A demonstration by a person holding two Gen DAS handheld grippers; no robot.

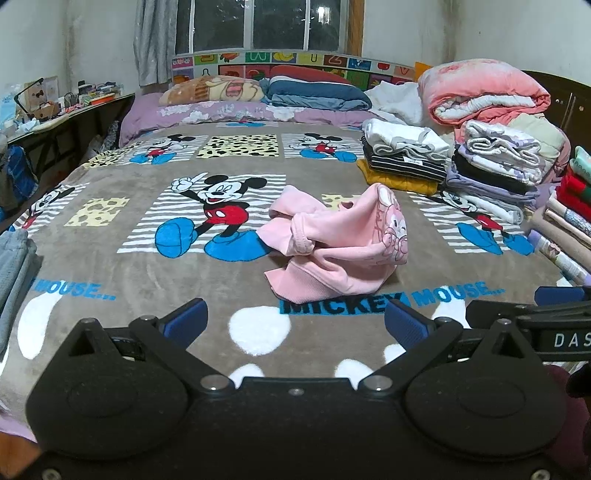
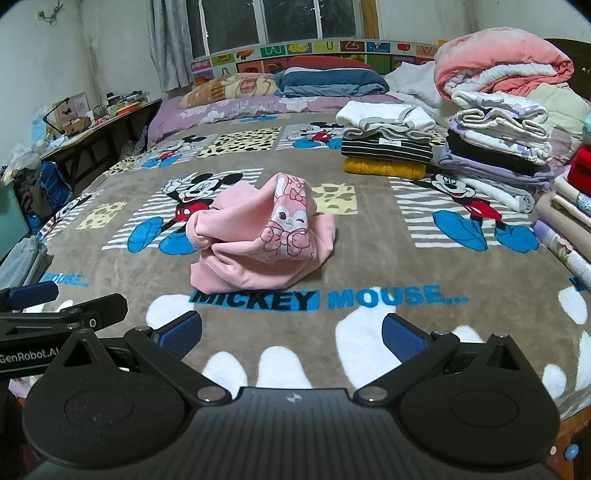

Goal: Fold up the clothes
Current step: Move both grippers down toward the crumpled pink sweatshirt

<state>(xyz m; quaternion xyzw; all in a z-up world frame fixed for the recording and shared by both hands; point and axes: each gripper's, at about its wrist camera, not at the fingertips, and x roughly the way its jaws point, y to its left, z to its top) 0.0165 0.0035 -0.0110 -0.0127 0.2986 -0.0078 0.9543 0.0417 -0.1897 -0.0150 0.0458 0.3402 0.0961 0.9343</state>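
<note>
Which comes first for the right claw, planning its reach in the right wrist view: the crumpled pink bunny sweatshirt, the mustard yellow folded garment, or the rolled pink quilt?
1. Crumpled pink bunny sweatshirt, ahead at centre of the bed.
2. Mustard yellow folded garment, bottom of a stack, farther right.
3. Rolled pink quilt, far right corner.

Both cameras look from the foot of the bed (image 1: 110, 236) toward the window (image 1: 258, 26), side by side, sharing the pink top (image 1: 343, 251).

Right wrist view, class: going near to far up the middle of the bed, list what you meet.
Right tool, open → "MICKEY MOUSE" lettering → crumpled pink top → spotted yellow patch → folded blue quilt → window.
</note>
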